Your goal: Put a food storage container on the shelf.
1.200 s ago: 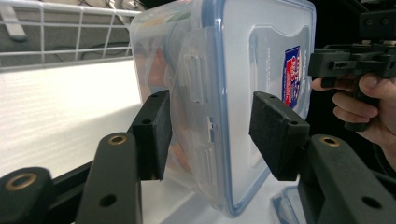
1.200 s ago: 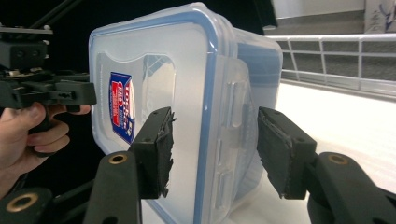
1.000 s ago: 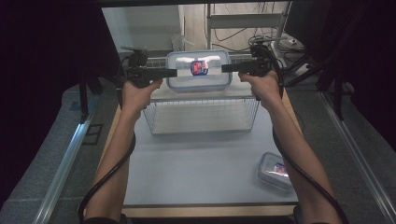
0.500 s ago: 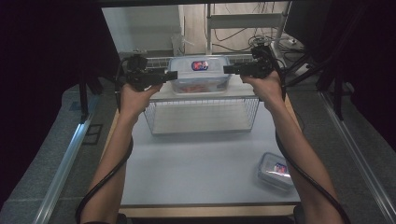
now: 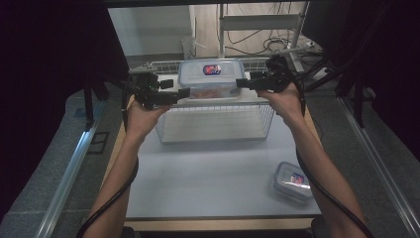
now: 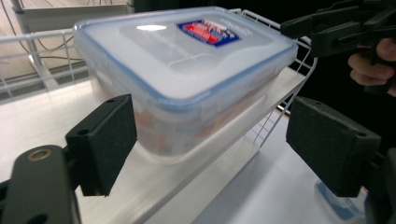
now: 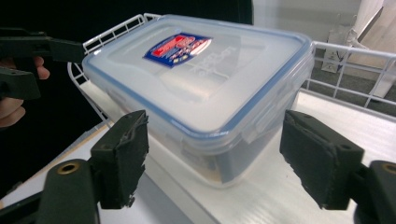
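A clear food box [image 5: 211, 77] with a blue-rimmed lid and a red-and-blue label rests on the top shelf [image 5: 257, 100] of a white wire rack. My left gripper [image 5: 184, 92] is just off the box's left end. Its jaws have just been opening, and the pads [image 6: 105, 140] stand wide and clear of the box [image 6: 187, 70]. My right gripper [image 5: 241, 83] is at the box's right end, also just opening. Its pads [image 7: 320, 158] are off the box [image 7: 201, 79]. Nothing is gripped by either.
A second, smaller lidded box [image 5: 292, 181] lies on the white tabletop [image 5: 208, 183] near the front right. The wire rack's lower level [image 5: 213, 126] is bare. Dark curtains flank the table, and cables and a stand lie beyond the rack.
Both grippers were closed on the ends of the box; now their jaws are spread and drawn back from it. The left hand has shifted outward and slightly down. The box stays on the shelf.
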`<state>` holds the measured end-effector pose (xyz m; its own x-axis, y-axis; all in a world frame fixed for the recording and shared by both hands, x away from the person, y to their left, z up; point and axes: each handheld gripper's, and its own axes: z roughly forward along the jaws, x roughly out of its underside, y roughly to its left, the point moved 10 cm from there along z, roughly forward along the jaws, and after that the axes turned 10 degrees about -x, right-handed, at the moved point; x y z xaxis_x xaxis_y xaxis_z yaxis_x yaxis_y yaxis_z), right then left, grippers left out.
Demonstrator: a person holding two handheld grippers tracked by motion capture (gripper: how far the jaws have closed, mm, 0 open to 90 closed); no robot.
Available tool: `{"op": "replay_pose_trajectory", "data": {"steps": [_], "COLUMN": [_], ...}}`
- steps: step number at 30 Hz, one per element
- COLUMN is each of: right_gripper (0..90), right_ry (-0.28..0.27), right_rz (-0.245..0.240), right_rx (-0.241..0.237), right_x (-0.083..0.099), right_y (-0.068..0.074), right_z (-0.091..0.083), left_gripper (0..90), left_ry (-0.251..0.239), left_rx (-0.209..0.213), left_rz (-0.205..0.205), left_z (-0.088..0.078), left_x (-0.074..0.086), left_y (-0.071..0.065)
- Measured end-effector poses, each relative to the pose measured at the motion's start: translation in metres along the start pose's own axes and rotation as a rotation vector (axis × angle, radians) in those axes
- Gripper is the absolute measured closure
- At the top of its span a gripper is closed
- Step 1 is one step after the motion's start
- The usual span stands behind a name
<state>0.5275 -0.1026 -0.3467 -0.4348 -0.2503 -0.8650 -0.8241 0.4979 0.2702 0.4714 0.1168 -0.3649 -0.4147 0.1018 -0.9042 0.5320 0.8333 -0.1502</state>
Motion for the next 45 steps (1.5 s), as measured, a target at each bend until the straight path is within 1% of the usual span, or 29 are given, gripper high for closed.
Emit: {"op": "replay_pose_trajectory", "data": {"steps": [5,7,10,13,15,20,23,28,31,34,37,41,45], "right_gripper": [20.6,19.8,18.5,17.5,16.7,15.2,14.5,12.7,11.9,11.0,10.0,8.4,7.0], "right_ry": [0.012,0.014,0.021,0.027,0.031,0.038,0.044,0.046,0.044,0.049,0.055,0.078,0.085], "right_rz": [-0.024,-0.032,-0.047,-0.064,-0.074,-0.094,-0.12,-0.143,-0.151,-0.163,-0.177,-0.199,-0.208], "right_rx": [0.007,0.006,0.01,0.014,0.016,0.023,0.031,0.031,0.025,0.022,0.034,0.048,0.04], "right_x": [0.008,0.011,0.015,0.02,0.024,0.037,0.044,0.056,0.062,0.073,0.084,0.099,0.112], "right_y": [0.004,0.006,0.01,0.014,0.017,0.022,0.025,0.033,0.038,0.042,0.042,0.044,0.05], "right_z": [-0.002,-0.003,-0.004,-0.005,-0.006,-0.01,-0.012,-0.015,-0.017,-0.018,-0.019,-0.02,-0.02], "left_gripper": [11.8,11.3,10.6,9.4,8.8,7.9,7.1,6.2,5.2,4.0,3.0,1.8,1.0], "left_ry": [0.006,0.01,0.007,0.002,-0.003,-0.014,-0.011,-0.003,-0.003,0.004,0.007,0.001,-0.008], "left_rx": [-0.017,-0.013,-0.005,-0.007,-0.015,-0.037,-0.046,-0.039,-0.045,-0.041,-0.044,-0.047,-0.045], "left_rz": [0.019,0.03,0.035,0.047,0.055,0.092,0.107,0.104,0.117,0.12,0.133,0.145,0.15], "left_z": [-0.003,-0.005,-0.009,-0.013,-0.015,-0.022,-0.024,-0.026,-0.028,-0.03,-0.033,-0.037,-0.042], "left_x": [0.009,0.014,0.019,0.025,0.029,0.041,0.051,0.067,0.075,0.083,0.091,0.101,0.113], "left_y": [-0.002,-0.004,-0.008,-0.011,-0.013,-0.017,-0.02,-0.027,-0.031,-0.035,-0.039,-0.044,-0.048]}}
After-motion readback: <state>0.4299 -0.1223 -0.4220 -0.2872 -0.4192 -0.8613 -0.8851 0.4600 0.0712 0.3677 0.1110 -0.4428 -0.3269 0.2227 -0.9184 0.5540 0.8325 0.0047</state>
